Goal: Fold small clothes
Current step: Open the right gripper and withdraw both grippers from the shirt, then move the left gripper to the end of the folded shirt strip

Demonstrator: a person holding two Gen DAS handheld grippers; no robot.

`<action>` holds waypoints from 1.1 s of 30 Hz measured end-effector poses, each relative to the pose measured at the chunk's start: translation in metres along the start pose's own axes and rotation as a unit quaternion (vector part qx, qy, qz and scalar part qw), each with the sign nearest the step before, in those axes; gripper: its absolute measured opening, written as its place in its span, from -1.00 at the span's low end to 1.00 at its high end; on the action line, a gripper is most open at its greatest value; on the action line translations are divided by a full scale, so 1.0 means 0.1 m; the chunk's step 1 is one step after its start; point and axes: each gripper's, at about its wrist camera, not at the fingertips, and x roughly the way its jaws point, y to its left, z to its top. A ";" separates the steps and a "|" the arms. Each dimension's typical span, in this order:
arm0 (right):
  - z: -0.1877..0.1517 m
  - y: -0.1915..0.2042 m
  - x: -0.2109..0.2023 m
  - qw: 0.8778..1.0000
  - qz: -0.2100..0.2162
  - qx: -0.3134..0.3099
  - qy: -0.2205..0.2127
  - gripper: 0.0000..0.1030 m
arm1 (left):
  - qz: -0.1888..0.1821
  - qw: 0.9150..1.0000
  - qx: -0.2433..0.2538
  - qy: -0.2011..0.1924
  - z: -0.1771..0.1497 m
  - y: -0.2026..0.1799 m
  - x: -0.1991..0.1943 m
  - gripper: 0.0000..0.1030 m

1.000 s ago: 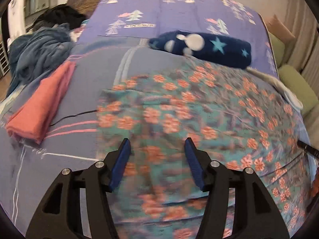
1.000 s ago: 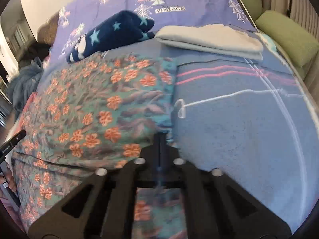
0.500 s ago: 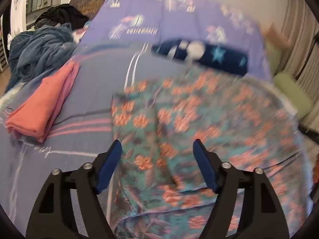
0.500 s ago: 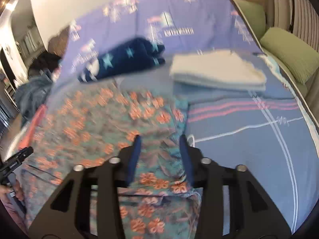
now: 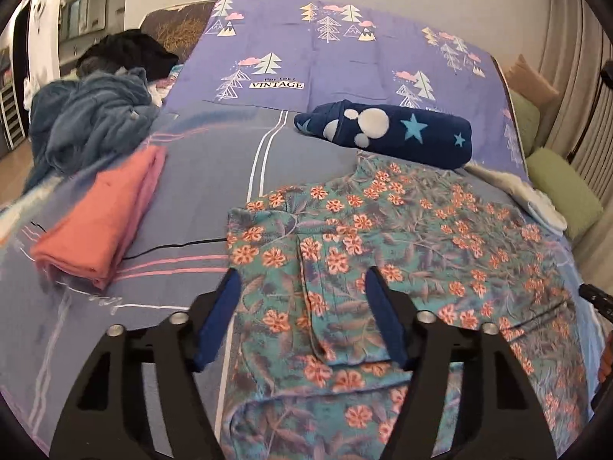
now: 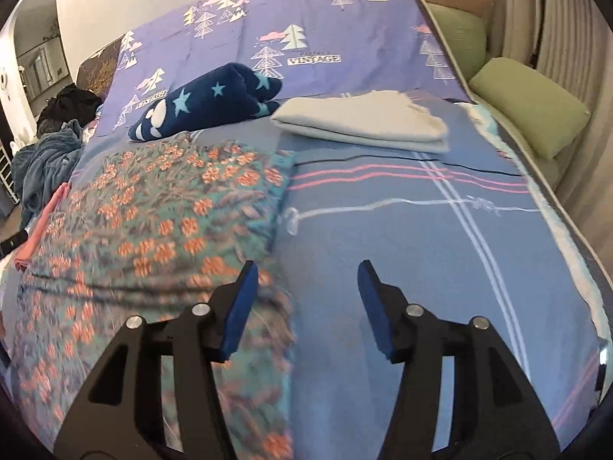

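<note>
1. A floral garment (image 5: pixel 402 237) lies spread on a blue striped bed (image 6: pixel 440 230), one side flap folded in over its middle.
2. The left gripper (image 5: pixel 302 287) hangs above the garment's near left part, its jaws closing but with nothing pinched between them.
3. The right gripper (image 6: pixel 304 274) hangs over the garment's right edge, jaws opening, holding nothing.
4. A folded pink cloth (image 5: pixel 103 222) lies left of the garment, a navy starred bundle (image 5: pixel 390 130) behind it, a folded grey cloth (image 6: pixel 364 120) at back right.
</note>
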 end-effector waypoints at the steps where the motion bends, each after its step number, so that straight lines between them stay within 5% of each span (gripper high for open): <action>1: -0.07 -0.04 -0.06 1.000 0.001 0.004 -0.002 0.12 | 0.000 1.000 0.000 0.004 -0.01 0.00 -0.03 0.27; 7: -0.46 -0.20 -0.28 1.000 0.012 0.007 0.002 0.19 | -0.011 1.000 0.011 0.018 -0.35 0.09 -0.31 0.28; 15: -0.77 -0.29 -0.56 0.997 0.055 0.051 -0.001 0.23 | 0.019 0.998 0.047 0.032 -0.89 -0.01 -0.68 0.44; 33: -1.54 -0.62 -1.10 0.987 0.126 0.093 0.037 0.24 | 0.031 0.996 0.081 0.028 -1.48 -0.17 -1.22 0.63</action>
